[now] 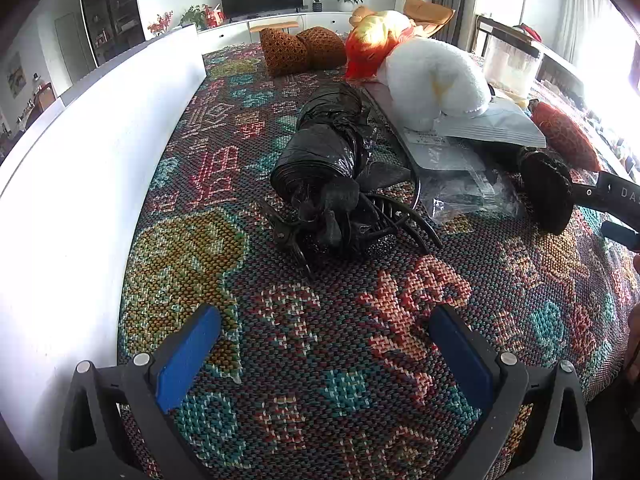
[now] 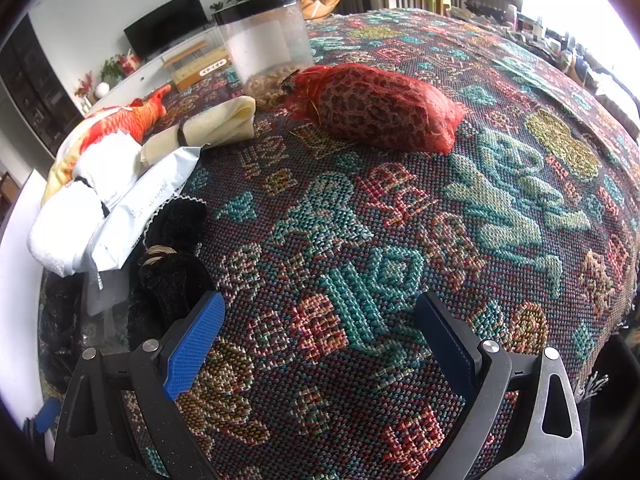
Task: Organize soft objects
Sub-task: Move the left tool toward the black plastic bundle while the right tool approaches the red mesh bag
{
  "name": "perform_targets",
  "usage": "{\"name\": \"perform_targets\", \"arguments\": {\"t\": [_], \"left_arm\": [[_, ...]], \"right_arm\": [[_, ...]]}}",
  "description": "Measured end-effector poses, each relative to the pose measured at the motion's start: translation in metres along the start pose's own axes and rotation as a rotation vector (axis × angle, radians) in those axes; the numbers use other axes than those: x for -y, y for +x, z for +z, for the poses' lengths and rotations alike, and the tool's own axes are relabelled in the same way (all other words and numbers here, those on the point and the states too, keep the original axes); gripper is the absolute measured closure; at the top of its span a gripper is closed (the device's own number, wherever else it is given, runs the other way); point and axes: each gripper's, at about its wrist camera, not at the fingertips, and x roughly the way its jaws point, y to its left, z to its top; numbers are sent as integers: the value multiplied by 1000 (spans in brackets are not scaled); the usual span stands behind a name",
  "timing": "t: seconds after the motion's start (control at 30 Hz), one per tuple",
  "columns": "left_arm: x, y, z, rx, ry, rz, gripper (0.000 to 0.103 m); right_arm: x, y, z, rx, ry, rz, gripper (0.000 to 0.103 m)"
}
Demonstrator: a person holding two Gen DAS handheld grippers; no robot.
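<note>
- The left gripper hovers over the woven cloth, jaws wide apart and holding nothing. The right gripper is the same: jaws apart, empty.
- The soft things lie in a heap ahead of the left gripper: a roll of black plastic bags, a white and orange plush toy farther off, and a black fuzzy piece to the right.
- The bag roll should be light, slick and crinkly; a grip across its middle looks safest, as a loose end would probably slip or unroll.
- A black hair claw lies against the roll's near end. It is hard and could snag.
- The plush is bulky and springy; pinch a fold of fur, not the whole body.
- From the right wrist view, a red mesh bag sits far centre, lumpy and likely to sag.
- A clear jar with a black lid stands behind it, with tan bits low inside; what they are is unclear.
- A grey mailer pouch lies left, contents hidden.
</note>
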Motion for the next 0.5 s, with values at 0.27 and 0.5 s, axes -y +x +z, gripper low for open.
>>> {"name": "perform_targets", "arguments": {"t": [0.27, 0.5], "left_arm": [[0, 0, -1, 0, 0, 0, 0], [-1, 0, 3, -44, 1, -13, 0]], "right_arm": [[-1, 0, 0, 0, -1, -1, 5], [-1, 0, 0, 0, -1, 0, 5]]}}
